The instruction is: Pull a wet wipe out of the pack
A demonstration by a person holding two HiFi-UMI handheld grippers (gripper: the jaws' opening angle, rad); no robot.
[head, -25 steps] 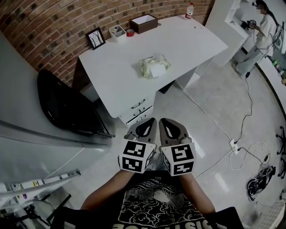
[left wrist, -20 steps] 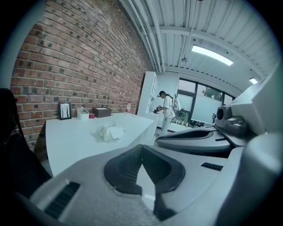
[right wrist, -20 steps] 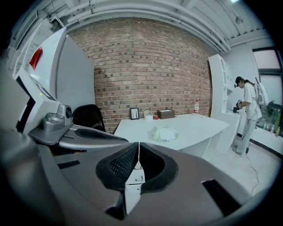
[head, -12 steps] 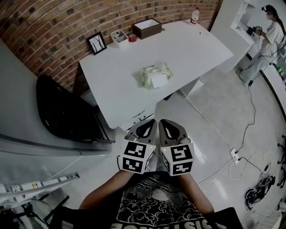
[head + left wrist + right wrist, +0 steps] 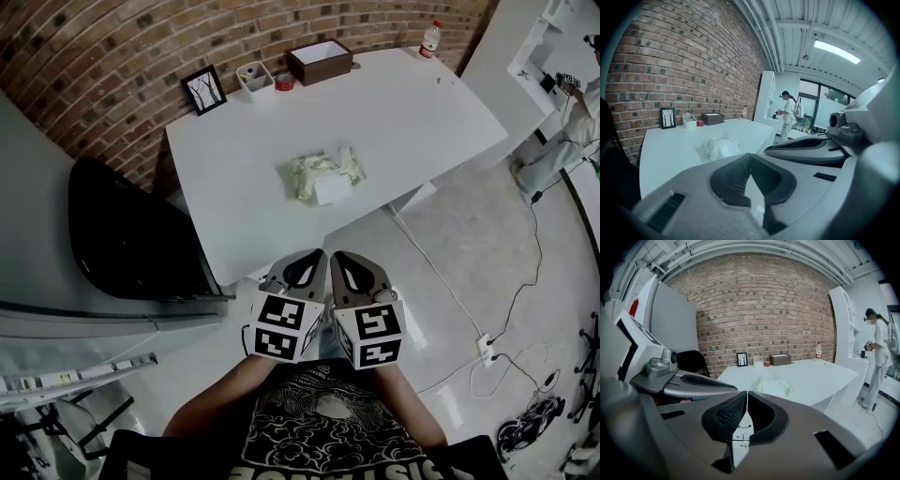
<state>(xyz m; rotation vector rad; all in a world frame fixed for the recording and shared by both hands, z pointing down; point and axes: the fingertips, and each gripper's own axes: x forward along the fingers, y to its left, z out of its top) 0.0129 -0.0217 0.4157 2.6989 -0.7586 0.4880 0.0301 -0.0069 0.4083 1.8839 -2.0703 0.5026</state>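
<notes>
A pale green wet-wipe pack [image 5: 324,176] with a white lid lies near the middle of the white table [image 5: 234,141]. It shows too in the left gripper view as the pack [image 5: 720,147] and in the right gripper view as the pack [image 5: 774,386]. My left gripper [image 5: 302,262] and right gripper [image 5: 341,260] are held side by side close to my chest, short of the table's near edge. Both are shut with nothing between the jaws, and both point toward the pack.
At the table's far edge stand a small picture frame [image 5: 203,89], a white organiser [image 5: 252,77], a red tape roll [image 5: 283,82], a brown box [image 5: 321,62] and a bottle [image 5: 430,39]. A black chair [image 5: 131,244] sits left of the table. Cables [image 5: 487,347] trail on the floor at right. A person [image 5: 574,103] stands far right.
The table and the pack have drawn closer and lower in the head view as I stepped toward them. Both grippers stay shut and side by side.
</notes>
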